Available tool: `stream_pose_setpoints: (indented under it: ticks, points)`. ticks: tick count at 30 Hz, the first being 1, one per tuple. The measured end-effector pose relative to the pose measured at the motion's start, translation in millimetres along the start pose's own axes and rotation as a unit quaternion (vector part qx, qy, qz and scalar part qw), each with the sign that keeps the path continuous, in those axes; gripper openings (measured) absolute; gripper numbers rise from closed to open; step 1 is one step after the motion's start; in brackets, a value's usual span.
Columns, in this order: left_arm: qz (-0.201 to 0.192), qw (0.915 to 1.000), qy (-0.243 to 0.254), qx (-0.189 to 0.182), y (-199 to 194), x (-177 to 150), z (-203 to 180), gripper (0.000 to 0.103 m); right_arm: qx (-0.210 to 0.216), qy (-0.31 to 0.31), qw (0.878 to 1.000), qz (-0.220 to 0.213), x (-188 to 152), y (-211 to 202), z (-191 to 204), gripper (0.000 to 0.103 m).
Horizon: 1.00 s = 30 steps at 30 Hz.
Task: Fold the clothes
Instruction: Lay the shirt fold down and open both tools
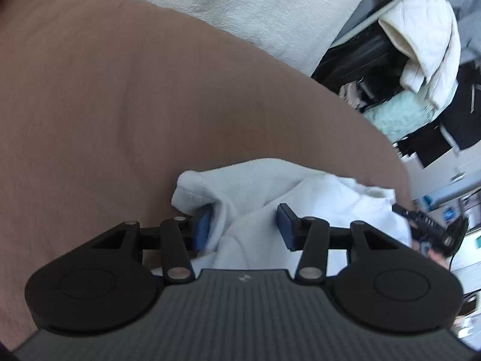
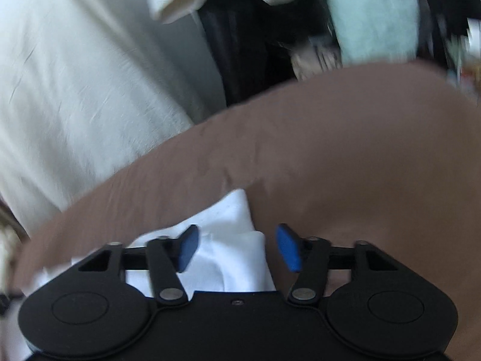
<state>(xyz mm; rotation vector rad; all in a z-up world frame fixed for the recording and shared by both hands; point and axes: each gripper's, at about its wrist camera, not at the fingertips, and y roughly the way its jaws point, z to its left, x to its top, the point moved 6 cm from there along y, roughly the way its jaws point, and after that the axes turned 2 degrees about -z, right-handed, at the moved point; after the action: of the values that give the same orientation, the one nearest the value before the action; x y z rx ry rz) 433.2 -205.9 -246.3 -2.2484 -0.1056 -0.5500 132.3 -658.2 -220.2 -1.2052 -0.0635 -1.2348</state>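
A white garment (image 1: 270,198) lies bunched on a brown bed sheet (image 1: 120,90). My left gripper (image 1: 243,228) is open, its blue pads either side of a fold of the white cloth, low over it. The other gripper shows at the right edge of the left wrist view (image 1: 430,225). In the right wrist view the same white garment (image 2: 231,240) lies under my right gripper (image 2: 237,248), which is open with a corner of cloth between the pads. The brown sheet (image 2: 360,165) spreads beyond it. Both views are blurred.
A white duvet (image 1: 255,9) lies beyond the brown sheet, also seen in the right wrist view (image 2: 75,75). A pile of white, mint and black clothes (image 1: 421,60) stands past the bed's edge at the right (image 2: 360,15).
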Motion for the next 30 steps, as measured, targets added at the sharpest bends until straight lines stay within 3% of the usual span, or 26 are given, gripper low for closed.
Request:
stream_pose_setpoints:
  ticks: [1, 3, 4, 5, 6, 7, 8, 9, 12, 14, 17, 19, 20, 21, 23, 26, 30]
  points:
    - [-0.005, 0.9999, 0.011, 0.008, 2.6, 0.3, -2.8, 0.044, 0.002, -0.001, 1.000, 0.014, -0.9, 11.8, -2.9, 0.071]
    - [-0.015, 0.9967, 0.061, 0.052, 9.4, -4.5, -9.1, 0.028, 0.005, -0.028, 0.999, 0.021, 7.5, 28.2, 7.1, 0.075]
    - [-0.025, 0.9930, 0.094, 0.067, -1.0, -14.8, -20.4, 0.026, 0.006, -0.044, 0.999, 0.022, 12.7, 35.8, 13.6, 0.074]
    - [-0.039, 0.9868, 0.138, 0.075, -4.8, -17.5, -31.5, 0.013, 0.003, -0.072, 0.997, 0.016, 12.6, 37.3, 22.4, 0.047]
    - [-0.059, 0.9792, 0.175, 0.084, -12.3, -20.1, -41.9, 0.011, -0.003, -0.105, 0.994, 0.006, 10.2, 35.9, 32.3, 0.020]
    - [-0.079, 0.9699, 0.211, 0.093, -20.1, -22.7, -52.6, 0.010, -0.009, -0.138, 0.990, -0.004, 7.9, 34.6, 42.3, 0.010]
    - [-0.099, 0.9587, 0.247, 0.101, -28.0, -25.2, -63.4, 0.010, -0.014, -0.171, 0.985, -0.014, 5.6, 33.2, 52.4, 0.010]
    - [-0.130, 0.9534, 0.251, 0.104, -39.7, -25.1, -71.3, 0.010, -0.020, -0.204, 0.978, -0.024, 3.3, 31.7, 62.6, 0.010]
    - [-0.214, 0.9349, 0.252, 0.131, -66.6, -24.0, -81.6, 0.012, -0.035, -0.222, 0.971, -0.079, 13.6, 11.7, 66.8, 0.008]
    - [-0.213, 0.9255, 0.249, 0.190, -61.2, -17.4, -72.4, 0.015, -0.023, -0.204, 0.975, -0.087, 24.7, 3.6, 61.7, 0.007]
    - [-0.204, 0.9211, 0.203, 0.262, -57.8, -10.7, -44.8, 0.015, -0.044, -0.162, 0.981, -0.095, 26.4, -8.1, 49.4, 0.012]
    - [-0.192, 0.9433, 0.167, 0.213, -65.5, -20.4, -42.7, 0.018, -0.062, -0.134, 0.984, -0.101, 26.1, -16.2, 40.8, 0.021]
    - [-0.188, 0.9504, 0.165, 0.185, -72.7, -29.7, -46.3, 0.026, -0.071, -0.119, 0.985, -0.103, 26.0, -20.2, 36.6, 0.023]
    - [-0.182, 0.9527, 0.169, 0.175, -78.4, -40.7, -52.6, 0.036, -0.080, -0.105, 0.986, -0.106, 25.7, -24.3, 32.3, 0.029]
    - [-0.175, 0.9547, 0.179, 0.161, -89.8, -63.1, -66.3, 0.042, -0.075, -0.070, 0.989, -0.109, 22.6, -37.6, 25.9, 0.054]
    - [-0.164, 0.9580, 0.180, 0.152, -106.3, -96.6, -80.9, 0.044, -0.013, -0.038, 0.995, -0.096, 4.4, -63.9, 37.3, 0.054]
    - [-0.149, 0.9747, 0.124, 0.111, -112.5, -140.4, -90.9, 0.050, 0.069, 0.010, 0.995, -0.075, -19.4, -97.0, 42.3, 0.054]
